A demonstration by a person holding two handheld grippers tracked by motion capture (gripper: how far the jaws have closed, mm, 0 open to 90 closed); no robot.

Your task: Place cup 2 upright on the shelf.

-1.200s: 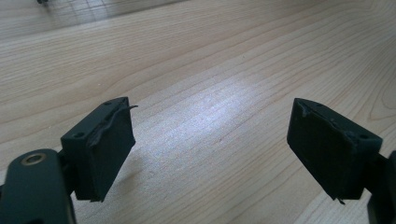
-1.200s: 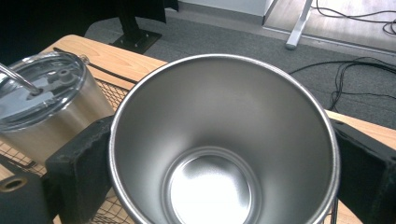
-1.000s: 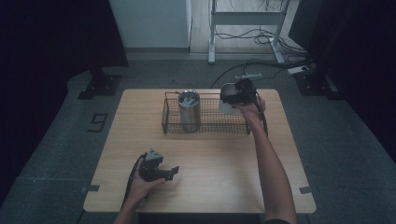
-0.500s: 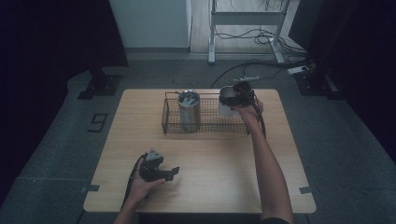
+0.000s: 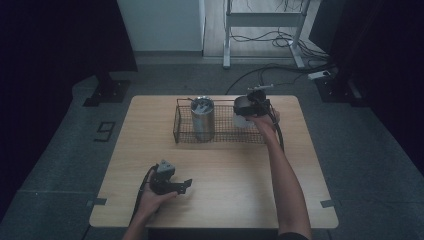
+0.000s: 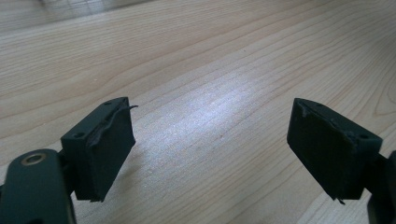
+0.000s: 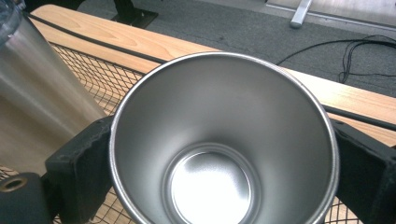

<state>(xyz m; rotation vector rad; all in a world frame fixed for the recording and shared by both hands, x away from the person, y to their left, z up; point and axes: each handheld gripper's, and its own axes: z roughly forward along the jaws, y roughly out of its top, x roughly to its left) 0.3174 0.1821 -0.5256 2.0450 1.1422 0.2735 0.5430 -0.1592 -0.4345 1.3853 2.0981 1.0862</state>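
A short steel cup point(image 7: 219, 154) sits between the jaws of my right gripper point(image 7: 217, 161), and both pads press on its sides. From above, this cup point(image 5: 242, 107) hangs at the right end of a wire basket point(image 5: 222, 136), with the right gripper point(image 5: 251, 108) over it. A taller steel tumbler point(image 5: 203, 120) stands upright in the basket's left half and shows beside the cup as the tumbler point(image 7: 37, 107). My left gripper point(image 5: 184, 185) rests on the table near the front edge. Its jaws stand apart over bare wood, as the left gripper point(image 6: 210, 140) shows, with nothing between them.
The wooden table point(image 5: 225, 170) has bare room between the basket and the left hand. Cables point(image 5: 260, 75) run over the grey floor behind the table. A white frame leg point(image 5: 226, 60) stands farther back.
The right hand has lowered the cup a little toward the basket's right end. The left hand and its gripper have stayed put.
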